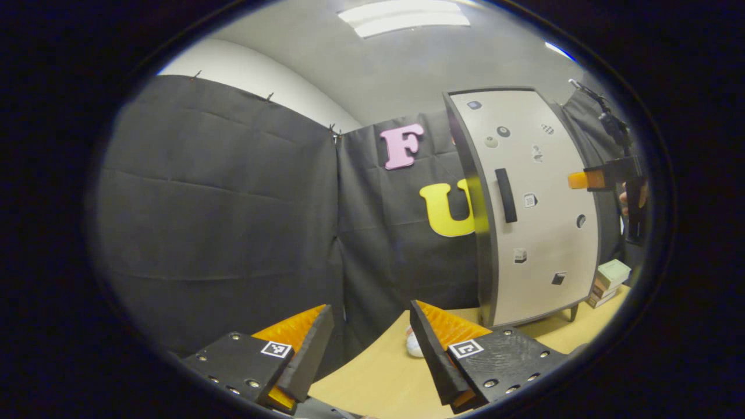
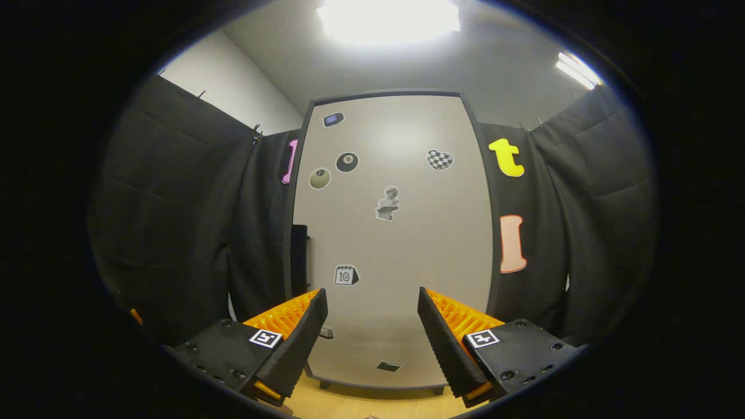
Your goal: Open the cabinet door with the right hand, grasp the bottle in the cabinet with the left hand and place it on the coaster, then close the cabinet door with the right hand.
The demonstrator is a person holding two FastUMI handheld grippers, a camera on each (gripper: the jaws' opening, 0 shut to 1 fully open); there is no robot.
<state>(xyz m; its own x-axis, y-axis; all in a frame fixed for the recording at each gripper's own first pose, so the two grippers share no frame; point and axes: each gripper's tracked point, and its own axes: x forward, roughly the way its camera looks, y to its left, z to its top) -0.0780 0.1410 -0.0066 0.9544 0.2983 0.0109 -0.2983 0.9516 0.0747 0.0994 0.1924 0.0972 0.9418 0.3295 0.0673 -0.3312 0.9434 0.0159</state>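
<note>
Cabinet door (image 2: 390, 233) seen shut, cabinet at tabletop (image 1: 372, 372) far edge. Handle (image 1: 506, 195) at door's left side: rigid bar, best gripped mid-length. Both grippers' jaws apart, nothing held. Bottle presumably inside.

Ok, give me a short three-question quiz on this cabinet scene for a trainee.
1. True or false: the tall white cabinet door with stickers is closed.
2. On which edge of the door, in the left gripper view, is the dark vertical bar handle: A left, B right?
3. What pale items are stacked on the wooden table beside the cabinet?

Key: 1 true. 2 A. 3 small boxes. Both the left gripper and the right gripper are open and empty.
</note>
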